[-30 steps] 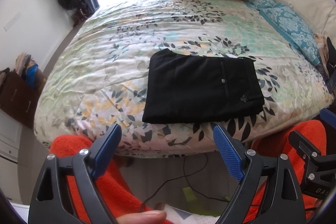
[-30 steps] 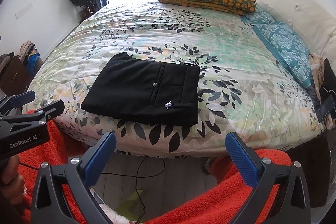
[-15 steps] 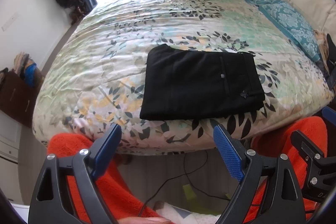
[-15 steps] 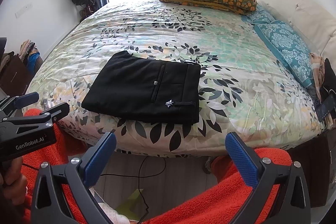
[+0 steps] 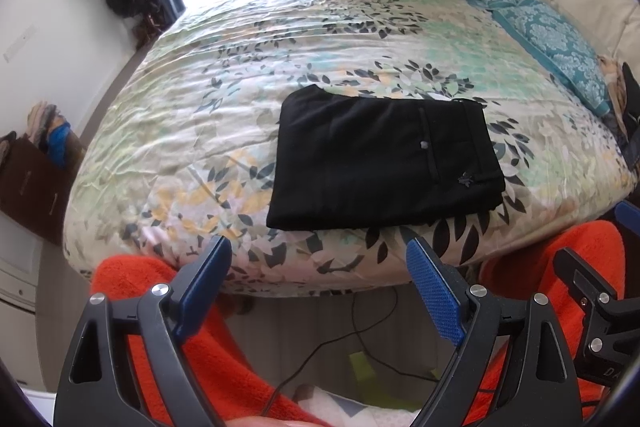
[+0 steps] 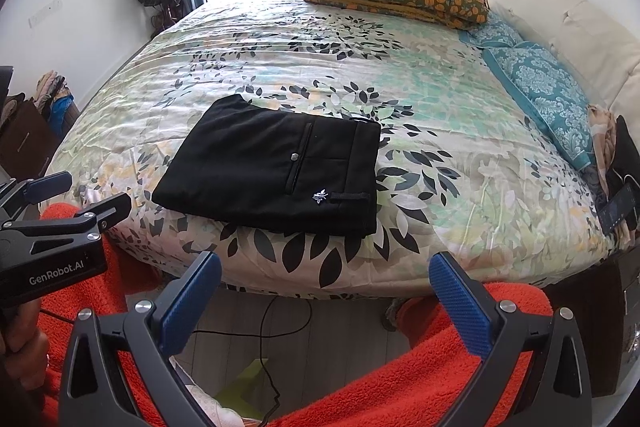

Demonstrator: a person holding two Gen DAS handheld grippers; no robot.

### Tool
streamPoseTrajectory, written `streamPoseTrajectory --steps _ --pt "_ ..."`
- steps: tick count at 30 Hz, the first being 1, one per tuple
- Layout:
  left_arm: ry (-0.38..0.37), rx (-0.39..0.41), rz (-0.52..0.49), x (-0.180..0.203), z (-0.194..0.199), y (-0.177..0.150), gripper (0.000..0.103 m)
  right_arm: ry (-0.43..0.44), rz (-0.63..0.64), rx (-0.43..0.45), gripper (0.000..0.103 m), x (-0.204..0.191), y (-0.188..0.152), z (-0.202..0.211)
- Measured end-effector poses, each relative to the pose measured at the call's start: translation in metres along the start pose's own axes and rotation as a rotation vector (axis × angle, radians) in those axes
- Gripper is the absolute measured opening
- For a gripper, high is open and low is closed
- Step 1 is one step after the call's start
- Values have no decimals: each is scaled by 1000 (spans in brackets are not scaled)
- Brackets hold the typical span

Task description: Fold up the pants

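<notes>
Folded black pants (image 6: 276,171) lie on the floral bedspread (image 6: 440,99) near its edge.

The black pants (image 5: 384,161) (image 6: 276,171) lay folded into a flat rectangle, back pocket and button up, ahead of and above both open jaw pairs, untouched.

Two wrist views faced the bed from off its near edge.
Each camera looked forward between its own tongs toward 12 o'clock, held back and slightly above; both shared the bed (image 5: 248,75) (image 6: 440,75) and the folded pants (image 5: 380,163) (image 6: 272,167).
</notes>
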State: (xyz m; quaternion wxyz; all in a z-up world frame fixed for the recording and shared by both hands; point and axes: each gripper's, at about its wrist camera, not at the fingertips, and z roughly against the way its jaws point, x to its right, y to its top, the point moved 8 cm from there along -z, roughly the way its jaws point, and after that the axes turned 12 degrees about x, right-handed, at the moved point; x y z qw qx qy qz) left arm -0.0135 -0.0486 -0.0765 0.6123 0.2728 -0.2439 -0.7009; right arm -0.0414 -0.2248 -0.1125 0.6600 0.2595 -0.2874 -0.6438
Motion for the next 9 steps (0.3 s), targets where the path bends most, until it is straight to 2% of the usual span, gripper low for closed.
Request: streamPoseTrajectory --steps 9 --pt "2 2 -7 1 1 0 91 3 0 0 103 0 0 0"
